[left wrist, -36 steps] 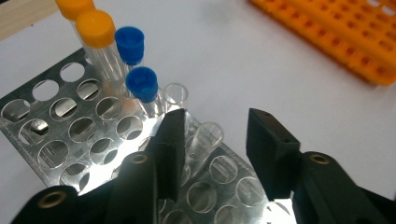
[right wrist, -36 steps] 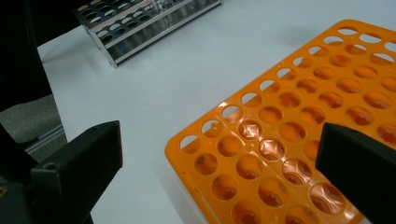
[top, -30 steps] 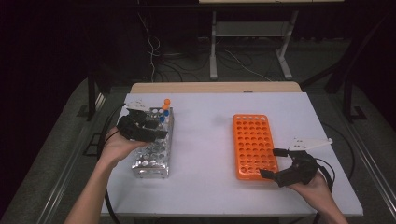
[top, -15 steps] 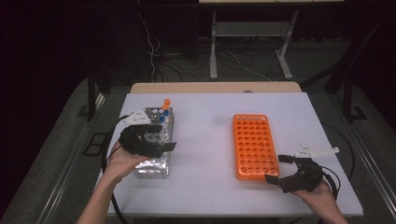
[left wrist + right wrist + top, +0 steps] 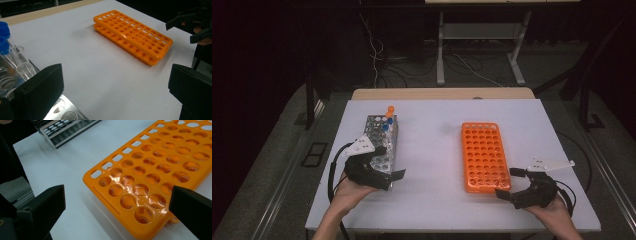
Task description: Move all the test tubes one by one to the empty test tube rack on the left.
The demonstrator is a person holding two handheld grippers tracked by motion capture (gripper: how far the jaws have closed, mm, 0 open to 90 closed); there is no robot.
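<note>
Tubes [image 5: 387, 118] stood in the clear rack [image 5: 381, 145]; the orange rack [image 5: 482, 155] held none. Left gripper [image 5: 394, 174], jaws just widened, and right gripper [image 5: 508, 182] gaped empty; transfer seemingly unstarted.

Bright, evenly lit white table [image 5: 437, 150] amid dark surroundings; soft shadows, slightly grainy pictures.

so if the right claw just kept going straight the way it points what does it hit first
Most likely the orange rack: the right claw is open and aimed at its near corner, low over the white table. Depth is hard to judge.
</note>
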